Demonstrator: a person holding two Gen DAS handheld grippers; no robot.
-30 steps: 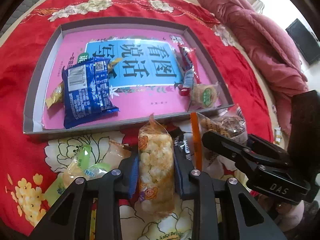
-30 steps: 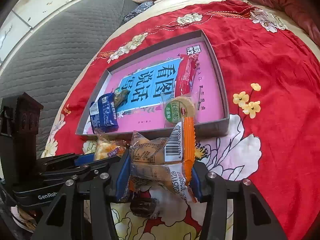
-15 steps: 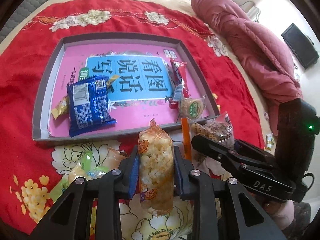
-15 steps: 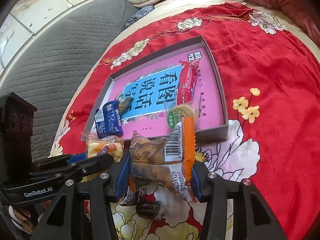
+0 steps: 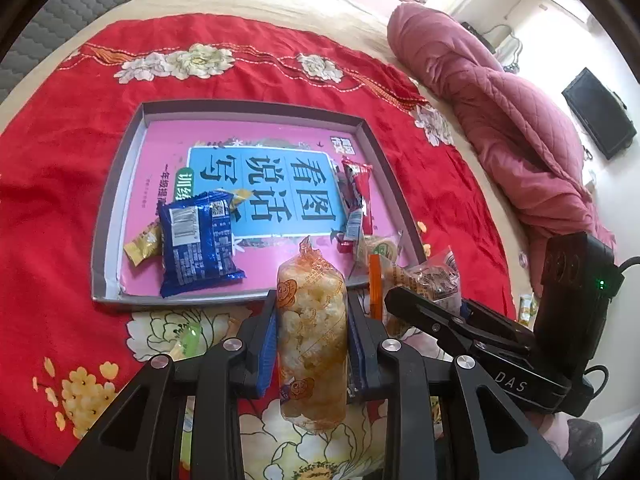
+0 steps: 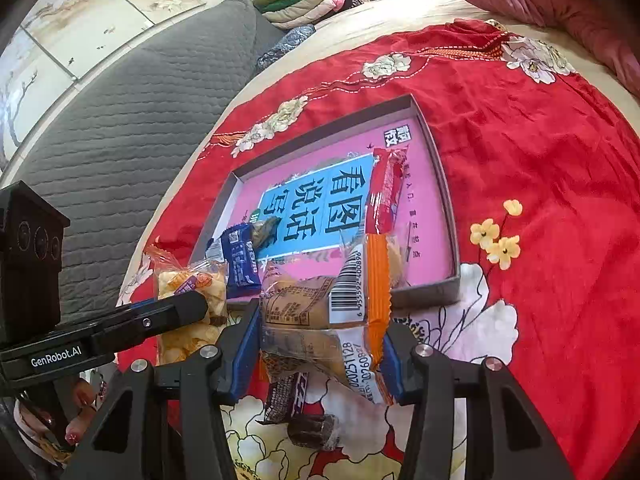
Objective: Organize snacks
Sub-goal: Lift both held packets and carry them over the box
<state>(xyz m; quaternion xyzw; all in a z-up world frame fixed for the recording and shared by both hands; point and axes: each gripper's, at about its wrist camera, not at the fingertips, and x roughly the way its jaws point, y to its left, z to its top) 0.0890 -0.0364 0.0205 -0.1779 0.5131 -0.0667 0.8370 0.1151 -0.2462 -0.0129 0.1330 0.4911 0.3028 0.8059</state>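
My left gripper (image 5: pixel 312 304) is shut on a clear pack of puffed rice snack (image 5: pixel 312 332), held upright above the red floral cloth, just short of the tray's near wall. The shallow grey tray (image 5: pixel 108 216) has a pink printed floor and holds a blue packet (image 5: pixel 196 248), a yellow packet (image 5: pixel 142 244), a red packet (image 5: pixel 358 192) and a round cake (image 5: pixel 378 248). My right gripper (image 6: pixel 320 320) is shut on a brown and orange cake pack with a barcode (image 6: pixel 316 304), near the tray's front right corner (image 6: pixel 448 208). The two grippers hang side by side.
Loose snacks lie on the cloth under the grippers: a green packet (image 5: pixel 188 340) and dark brown wrapped pieces (image 6: pixel 286 396). A pink quilt (image 5: pixel 500 112) is bunched at the right, grey quilted bedding (image 6: pixel 120 140) at the left. A hand (image 6: pixel 76 420) holds the left gripper.
My left gripper has risen with the rice snack, so the tray looks smaller and farther below. The right gripper keeps its pack and has hardly shifted.
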